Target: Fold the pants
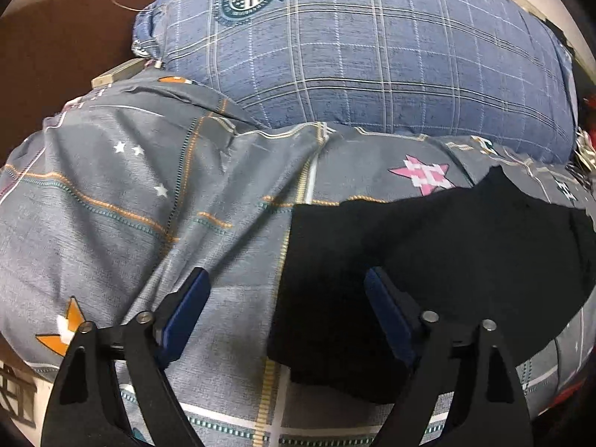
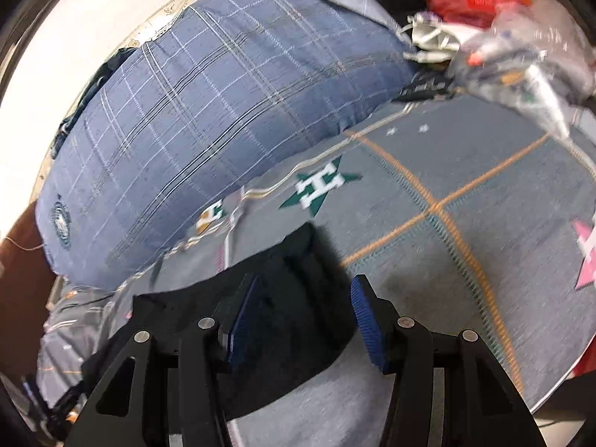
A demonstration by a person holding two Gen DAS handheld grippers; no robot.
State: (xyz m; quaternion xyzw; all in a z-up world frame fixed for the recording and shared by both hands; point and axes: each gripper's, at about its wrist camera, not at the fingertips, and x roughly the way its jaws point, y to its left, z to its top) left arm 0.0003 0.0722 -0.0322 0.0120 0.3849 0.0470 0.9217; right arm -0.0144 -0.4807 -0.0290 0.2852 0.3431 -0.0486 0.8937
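Fold stage, as I judge it: black pants (image 1: 428,260) bunched on bed (image 1: 149,205); left gripper (image 1: 287,298) and right gripper (image 2: 301,305), jaws apart, holding nothing. Next: I close on near pants edge.

left tool (image 1: 287,313) | black arms, blue pads (ribbed) | silver screws | right tool (image 2: 303,316) alike

Dim indoor light; heavy fisheye edge warp; right view motion-blurred.
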